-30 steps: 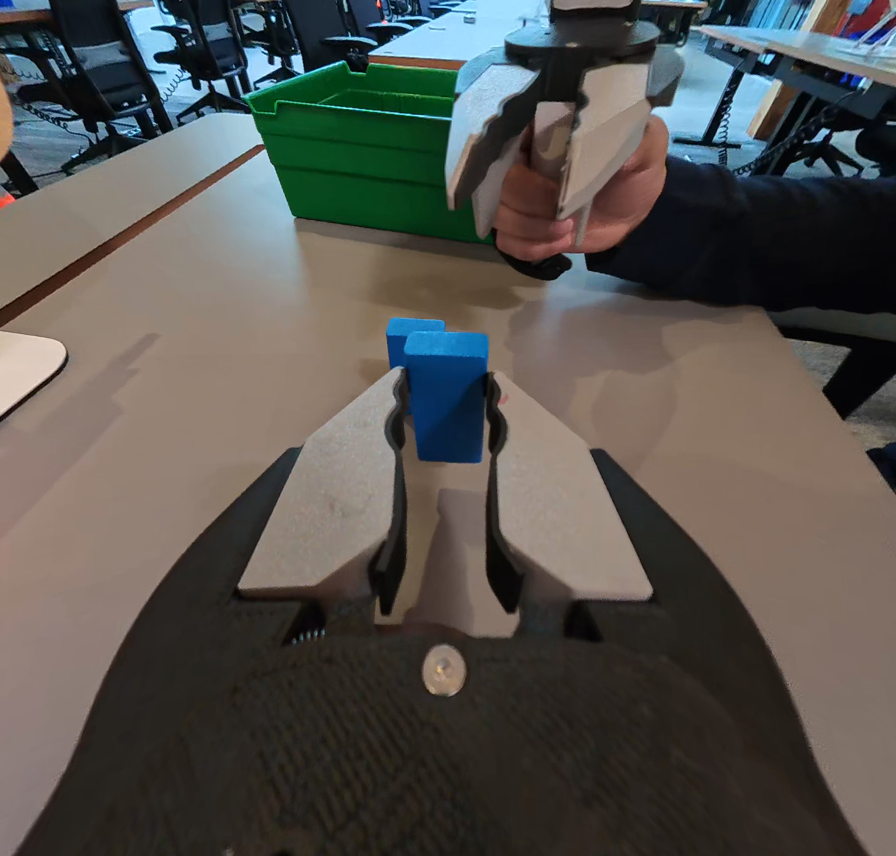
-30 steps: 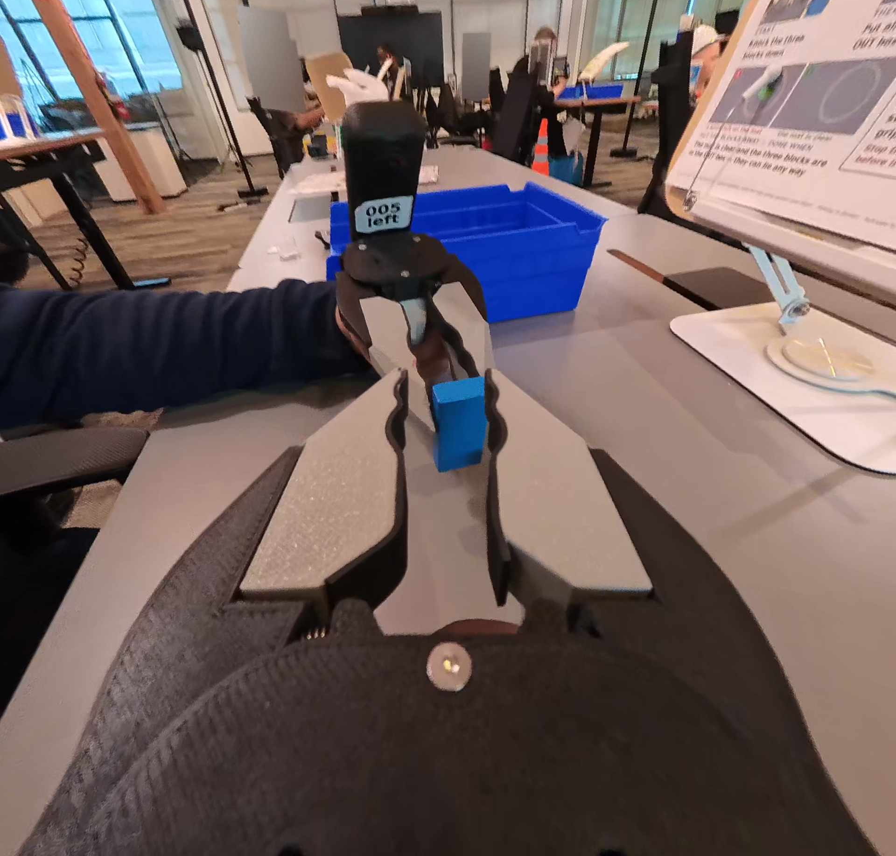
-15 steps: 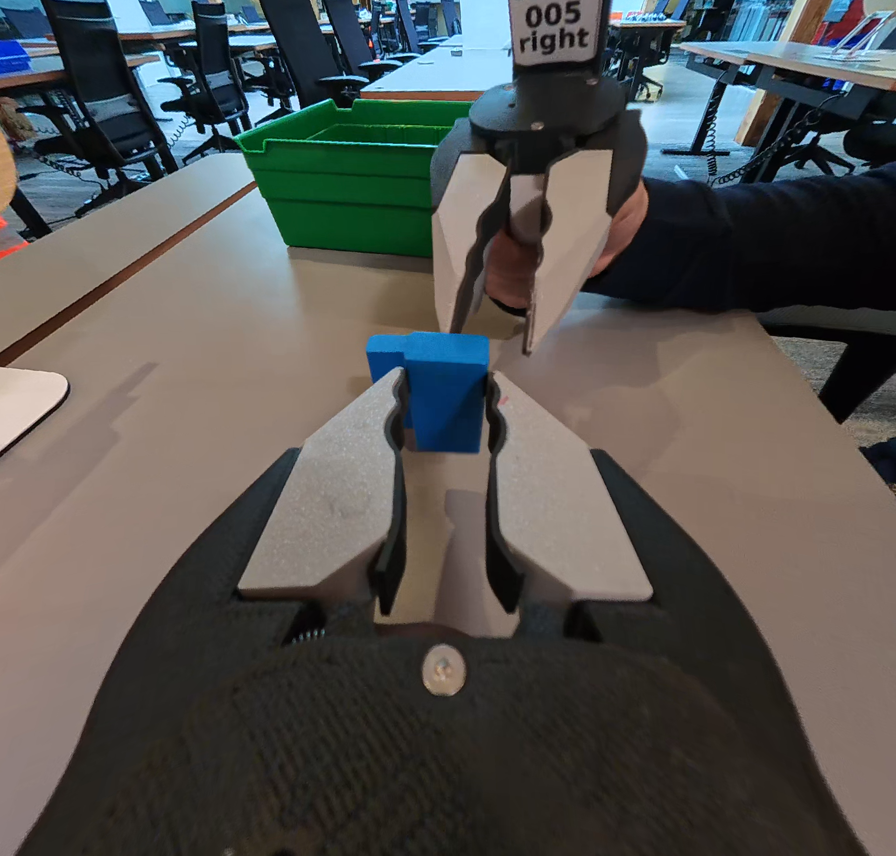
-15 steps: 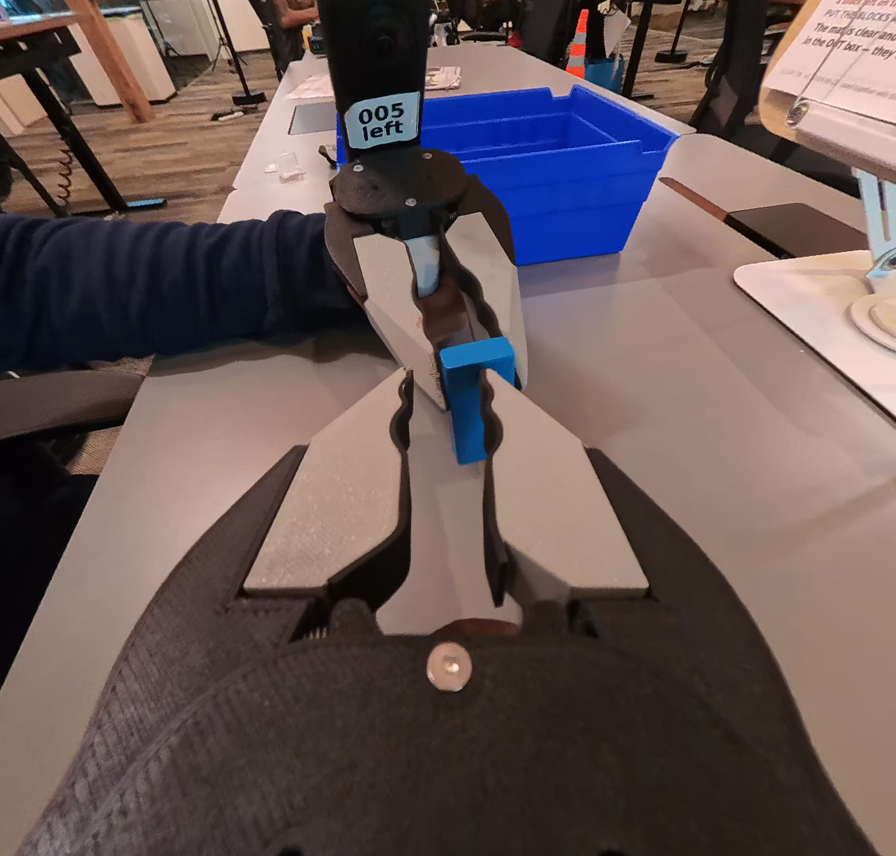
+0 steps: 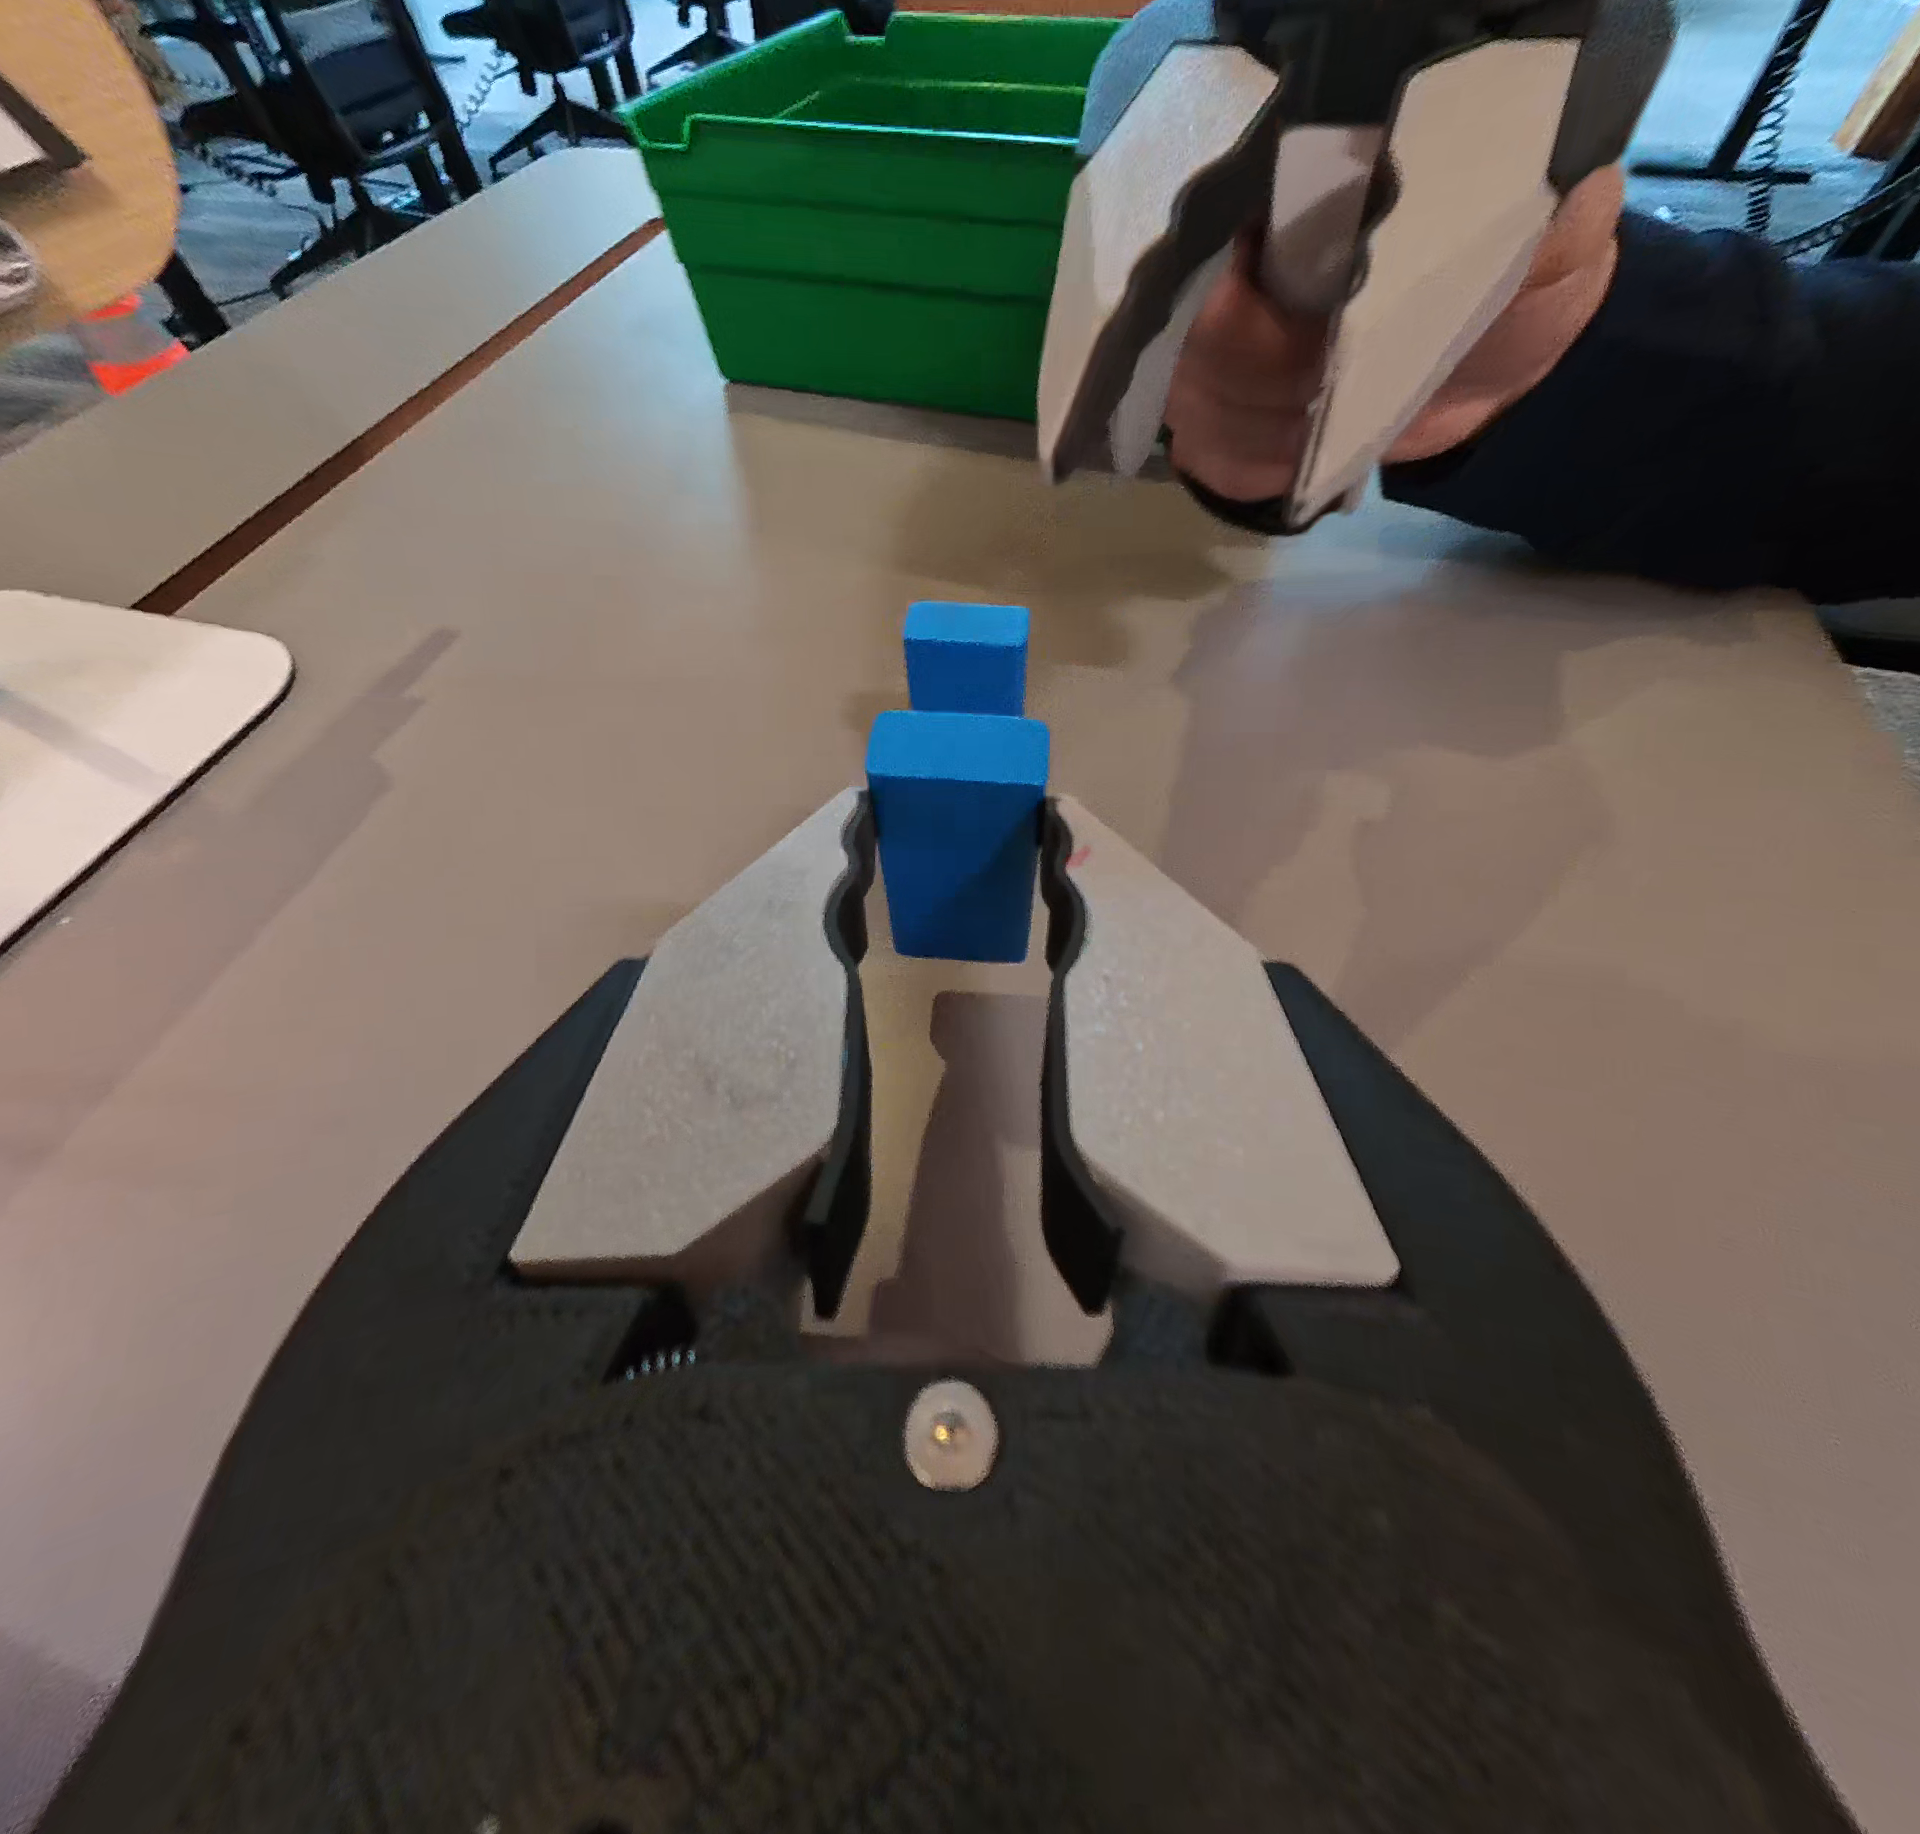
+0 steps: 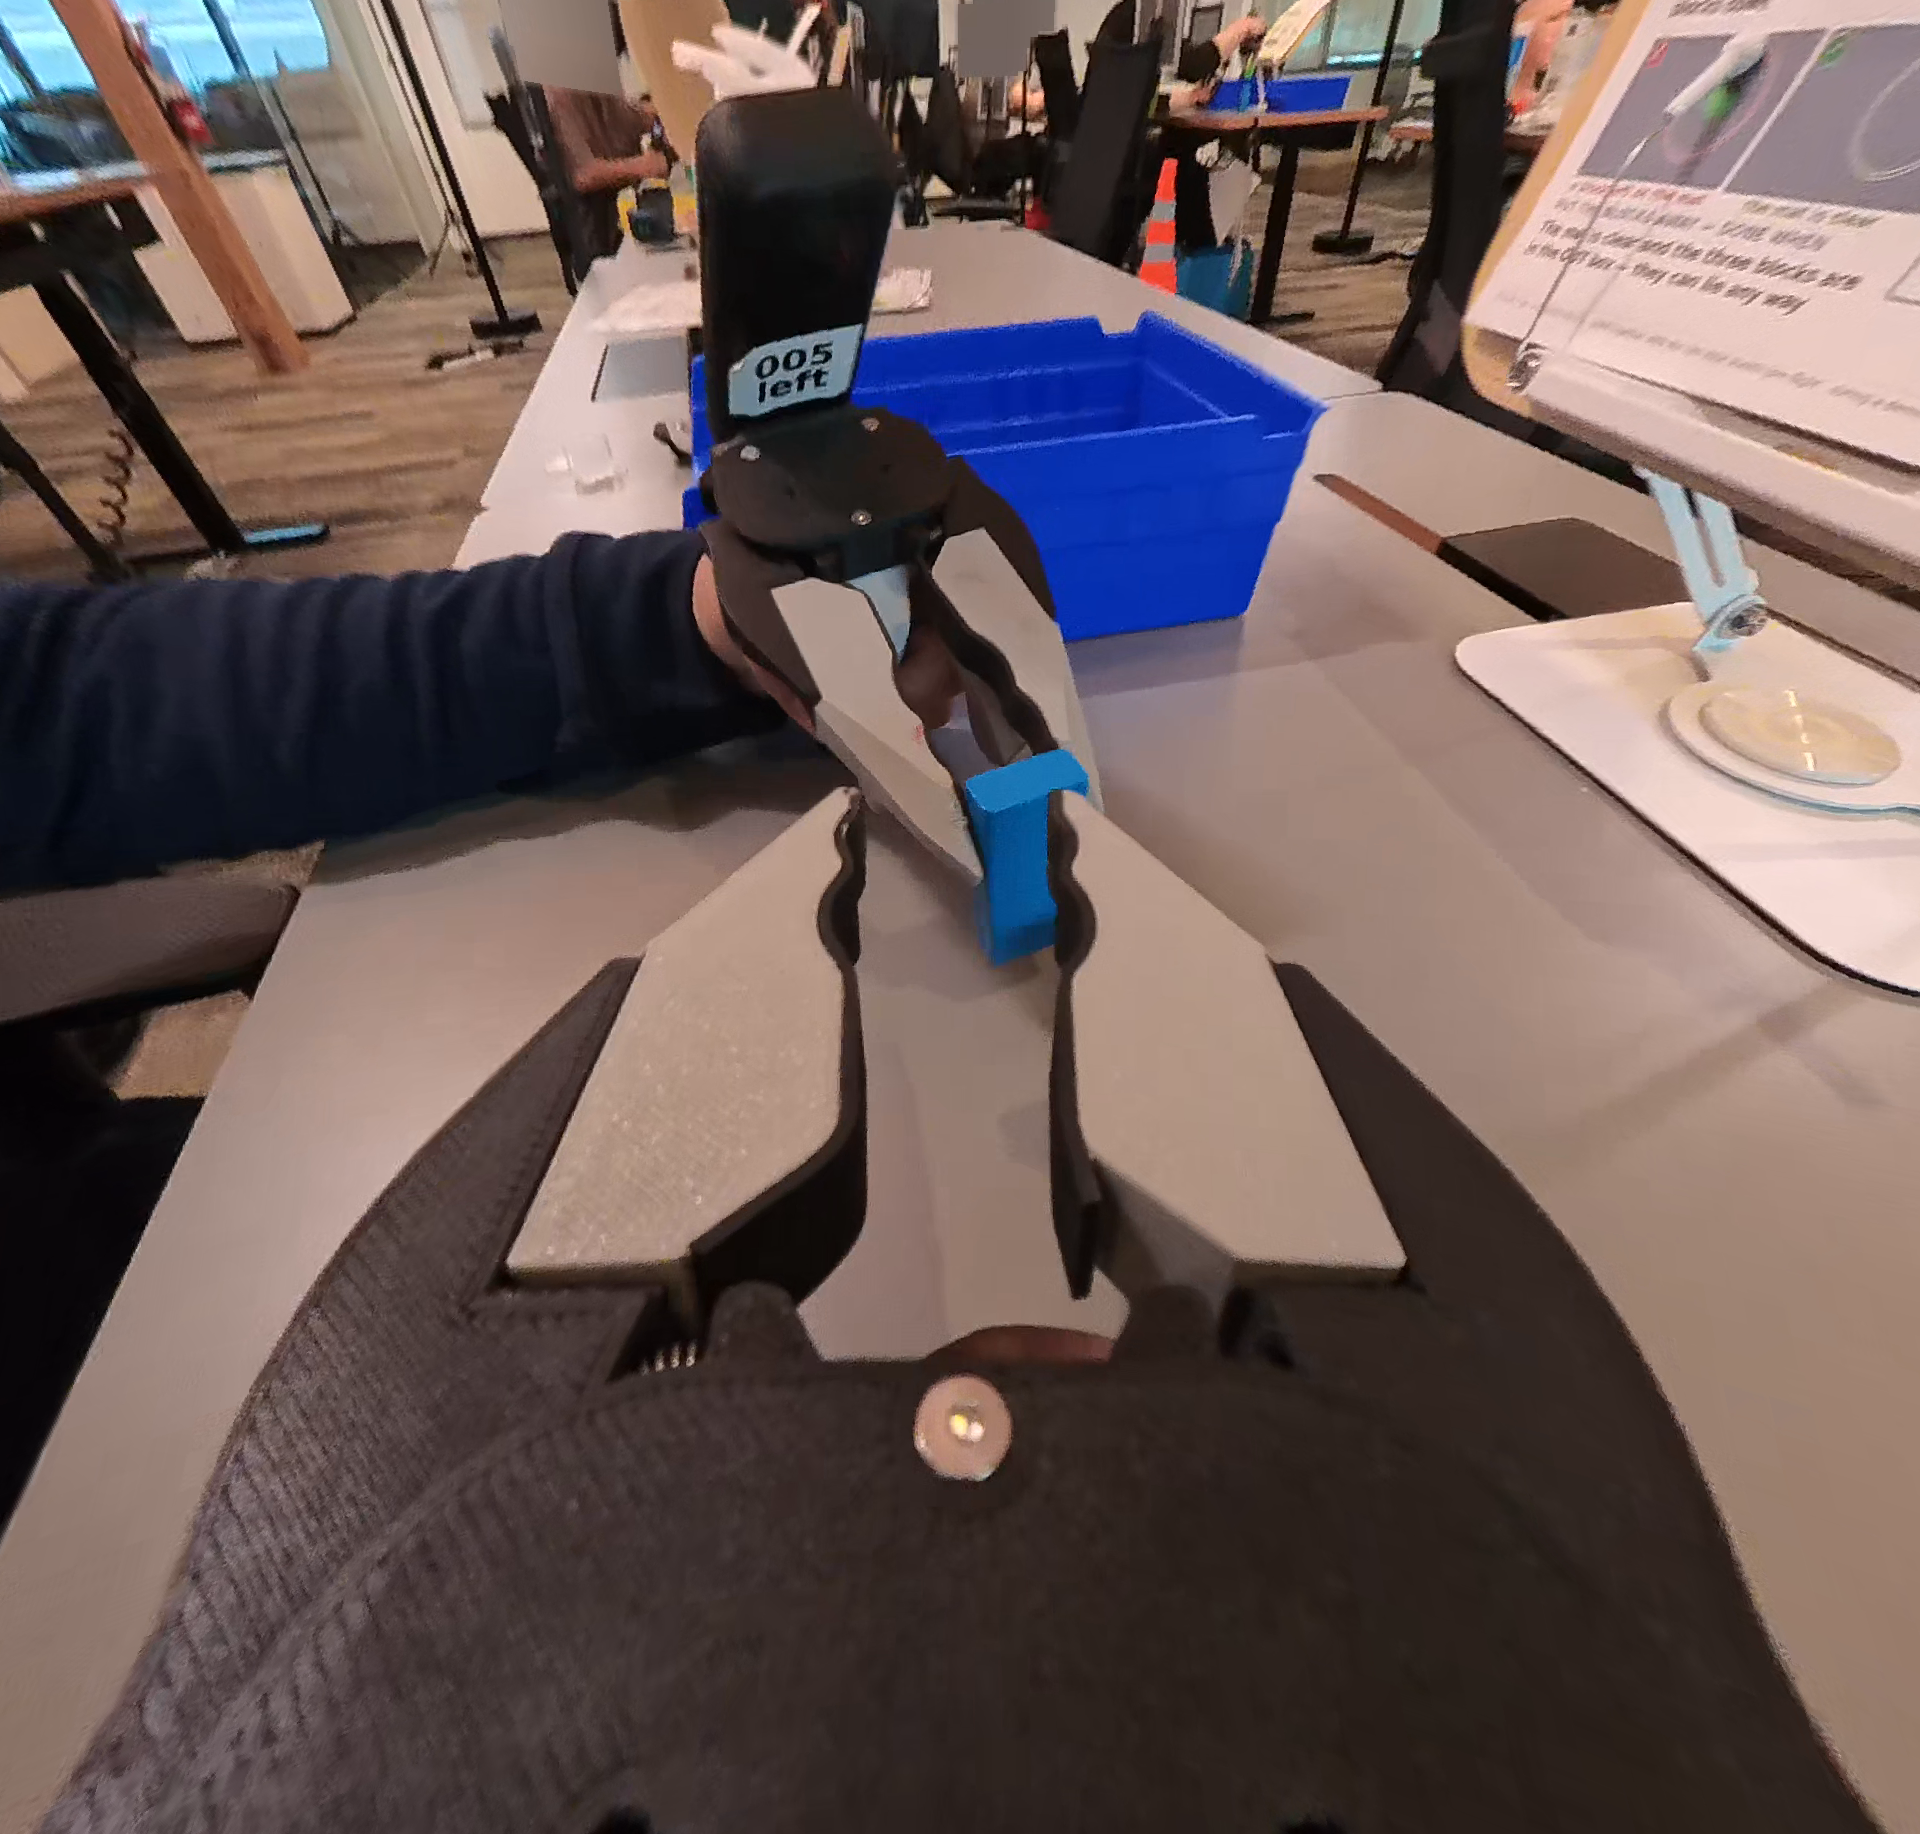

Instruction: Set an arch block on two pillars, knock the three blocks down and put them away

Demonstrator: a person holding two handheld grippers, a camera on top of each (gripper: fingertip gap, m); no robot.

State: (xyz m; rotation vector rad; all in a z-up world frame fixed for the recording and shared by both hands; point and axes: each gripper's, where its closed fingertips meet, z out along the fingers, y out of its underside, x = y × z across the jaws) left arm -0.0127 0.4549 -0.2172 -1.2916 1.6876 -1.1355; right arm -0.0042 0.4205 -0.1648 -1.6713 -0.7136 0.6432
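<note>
Still on pillar setup — left gripper (image 5: 954,828) clamps the near upright blue rectangular block (image 5: 958,839) on the grey counter (image 5: 520,745), right gripper (image 5: 1184,454) hangs empty, jaws apart — next, release it gently beside the far blue block (image 5: 966,657).

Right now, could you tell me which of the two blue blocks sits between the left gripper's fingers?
The nearer blue block, between the left gripper fingers; the farther blue block stands free behind it.

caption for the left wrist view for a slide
Left gripper closed on a blue block, second blue block behind, right gripper raised.

Blue block (image 6: 1018,854) between left gripper's (image 6: 1023,828) fingers (image 6: 894,745)
</note>
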